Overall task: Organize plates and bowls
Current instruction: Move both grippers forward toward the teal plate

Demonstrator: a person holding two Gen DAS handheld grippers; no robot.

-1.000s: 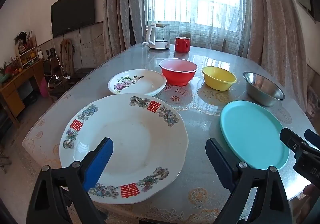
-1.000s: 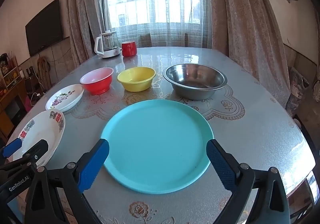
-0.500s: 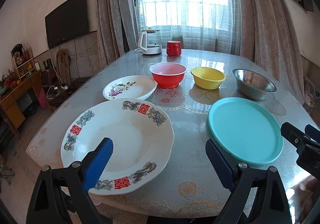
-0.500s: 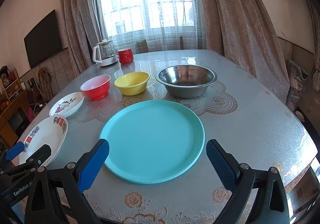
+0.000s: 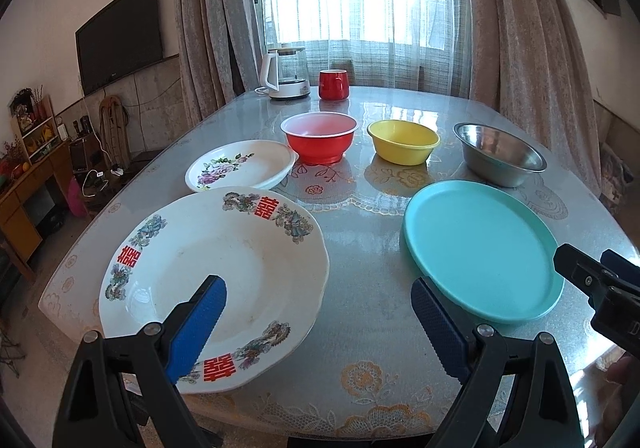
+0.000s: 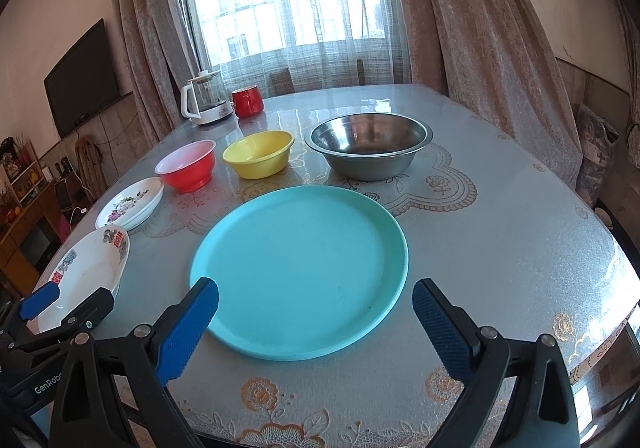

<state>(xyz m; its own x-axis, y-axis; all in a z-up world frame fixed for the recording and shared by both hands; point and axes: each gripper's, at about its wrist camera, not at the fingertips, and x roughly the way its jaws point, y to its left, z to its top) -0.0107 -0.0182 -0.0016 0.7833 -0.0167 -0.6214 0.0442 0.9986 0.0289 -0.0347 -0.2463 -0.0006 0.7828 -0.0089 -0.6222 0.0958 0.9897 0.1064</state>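
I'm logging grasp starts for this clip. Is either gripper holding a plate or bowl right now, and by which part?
Nothing is held. The left gripper and the right gripper are both open and empty, above the white plate and the teal plate.

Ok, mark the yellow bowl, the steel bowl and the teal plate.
yellow bowl (image 6: 258,152): right wrist view, inner floor.
steel bowl (image 6: 370,164): right wrist view, outer front wall.
teal plate (image 5: 480,236): left wrist view, flat centre.
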